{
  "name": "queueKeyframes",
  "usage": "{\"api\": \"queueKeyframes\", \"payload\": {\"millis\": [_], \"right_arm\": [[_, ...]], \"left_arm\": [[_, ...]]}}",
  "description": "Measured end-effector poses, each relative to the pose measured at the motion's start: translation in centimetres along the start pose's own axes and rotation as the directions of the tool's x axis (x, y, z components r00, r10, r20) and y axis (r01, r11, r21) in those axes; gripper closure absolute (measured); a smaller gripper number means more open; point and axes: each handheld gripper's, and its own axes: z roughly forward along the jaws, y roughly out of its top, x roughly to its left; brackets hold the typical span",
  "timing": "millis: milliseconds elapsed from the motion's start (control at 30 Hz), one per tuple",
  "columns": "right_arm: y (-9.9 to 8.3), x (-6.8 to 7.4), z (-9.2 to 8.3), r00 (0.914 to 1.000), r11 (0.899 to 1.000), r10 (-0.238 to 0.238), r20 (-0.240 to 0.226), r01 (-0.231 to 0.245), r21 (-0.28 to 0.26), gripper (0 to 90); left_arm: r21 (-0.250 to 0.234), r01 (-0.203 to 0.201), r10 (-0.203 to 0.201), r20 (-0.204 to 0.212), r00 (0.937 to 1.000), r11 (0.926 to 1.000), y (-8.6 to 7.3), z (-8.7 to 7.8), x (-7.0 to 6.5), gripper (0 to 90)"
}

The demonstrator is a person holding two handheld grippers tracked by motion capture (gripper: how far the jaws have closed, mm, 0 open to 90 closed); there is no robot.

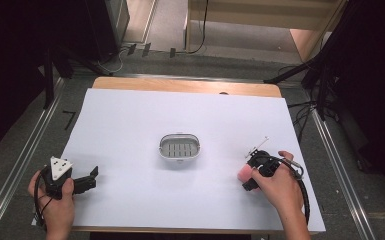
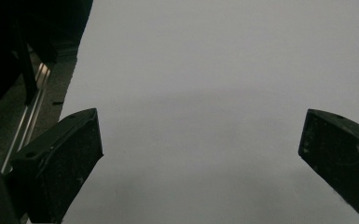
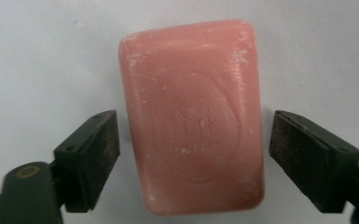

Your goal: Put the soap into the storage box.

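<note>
High view overhead facing forward-down, gripper views close above white sheet (image 1: pixel 130 125) — shared surface

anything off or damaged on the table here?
Nothing serious. The pink soap bar lies on the white sheet between the right tool's open jaws, outside the empty soap dish. Its surface is scuffed with whitish flecks. Nothing spilled.

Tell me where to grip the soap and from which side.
Grip the soap across its two long flat sides, near mid-length, coming straight down from above. It lies flat on the white sheet, and the open right gripper already straddles its narrow width, one jaw beside each long side; the gaps look small.
</note>
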Motion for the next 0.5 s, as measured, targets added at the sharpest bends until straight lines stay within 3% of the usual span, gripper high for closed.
{"api": "queueKeyframes", "payload": {"millis": [267, 500], "right_arm": [[0.27, -0.10, 0.05, 0.9993, 1.000, -0.009, 0.037, 0.009, 0.005, 35.8], [0.33, -0.30, -0.02, 0.9985, 0.999, -0.044, 0.034, 0.044, -0.009, 38.4]], "left_arm": [[0.002, -0.001, 0.001, 0.000, 1.0000, 1.0000, 0.01, 0.00, 0.00, 0.0], [-0.001, -0.002, 0.002, 0.004, 1.0000, 1.0000, -0.01, -0.01, -0.01, 0.0]]}}
